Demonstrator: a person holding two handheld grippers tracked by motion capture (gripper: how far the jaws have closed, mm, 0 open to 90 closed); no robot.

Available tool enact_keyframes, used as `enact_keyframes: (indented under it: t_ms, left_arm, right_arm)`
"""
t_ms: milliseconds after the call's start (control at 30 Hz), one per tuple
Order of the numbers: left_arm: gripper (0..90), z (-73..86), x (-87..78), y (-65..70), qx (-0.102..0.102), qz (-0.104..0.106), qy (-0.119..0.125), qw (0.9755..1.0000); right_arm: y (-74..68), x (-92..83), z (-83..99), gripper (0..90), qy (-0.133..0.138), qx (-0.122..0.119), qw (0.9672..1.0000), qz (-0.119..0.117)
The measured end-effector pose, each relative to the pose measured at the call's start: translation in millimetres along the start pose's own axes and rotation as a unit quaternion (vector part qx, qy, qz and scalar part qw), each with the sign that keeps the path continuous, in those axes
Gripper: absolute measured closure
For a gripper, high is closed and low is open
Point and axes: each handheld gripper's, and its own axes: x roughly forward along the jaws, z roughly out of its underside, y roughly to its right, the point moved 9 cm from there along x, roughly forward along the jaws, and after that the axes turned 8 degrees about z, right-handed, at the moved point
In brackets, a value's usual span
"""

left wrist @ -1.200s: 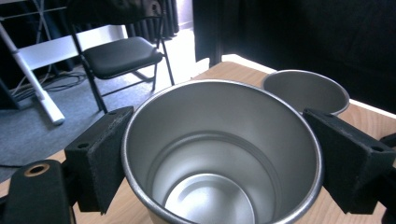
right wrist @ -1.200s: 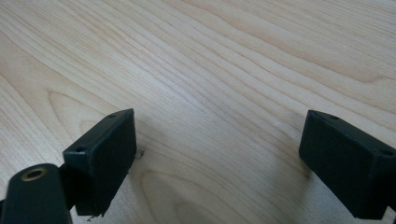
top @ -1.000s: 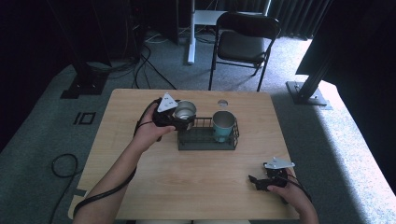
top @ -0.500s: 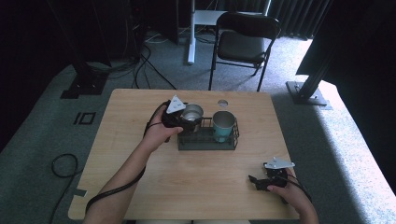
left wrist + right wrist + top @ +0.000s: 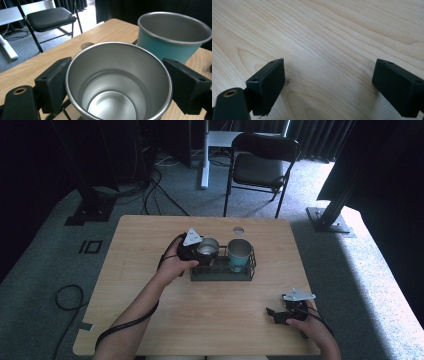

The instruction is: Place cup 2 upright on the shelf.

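The steel cup (image 5: 119, 82) stands upright with its mouth facing up, its long axis vertical, so the left gripper view looks straight down into its bare, shiny inside. It sits squarely between the two black jaws of the left gripper (image 5: 197, 251), one pad against each side of its wall — the jaws are pinching it. In the high view the cup is at the left end of the black wire basket (image 5: 246, 272), mid-table, just beside a teal cup (image 5: 239, 254) that stands upright in the same basket. No label or writing can be read on either cup. The right gripper (image 5: 286, 312) rests low over the wooden table (image 5: 150, 235) near the front right corner, well apart from the basket — its jaws spread wide with only wood grain between them.
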Motion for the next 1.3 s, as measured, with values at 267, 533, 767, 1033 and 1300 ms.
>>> enact_keyframes:
  t_ms: [267, 533, 767, 1033, 1300]
  left_arm:
    - [13.9, 11.4, 6.5, 1.8, -0.006, 0.007, -0.008, 0.9999]
    - [13.8, 20.0, 10.4, 1.3, -0.004, 0.005, -0.014, 0.9999]
    - [9.4, 16.3, 6.1, 2.6, 0.005, 0.008, -0.021, 0.9997]
    - [7.9, 9.6, -4.9, 0.6, 0.001, 0.000, -0.012, 0.9999]
    - [7.9, 8.6, -16.9, -0.4, -0.003, 0.001, -0.008, 1.0000]
  right_arm:
    - [0.0, 0.0, 0.0, 10.8, 0.000, 0.000, 1.0000, 0.000]
    - [0.0, 0.0, 0.0, 10.8, 0.000, 0.000, 1.0000, 0.000]
    - [0.0, 0.0, 0.0, 10.8, 0.000, 0.000, 1.0000, 0.000]
    - [-0.1, 0.0, 0.0, 10.8, 0.000, 0.000, 1.0000, 0.000]
    - [-0.1, 0.1, 0.0, 10.7, 0.000, 0.000, 1.0000, 0.000]
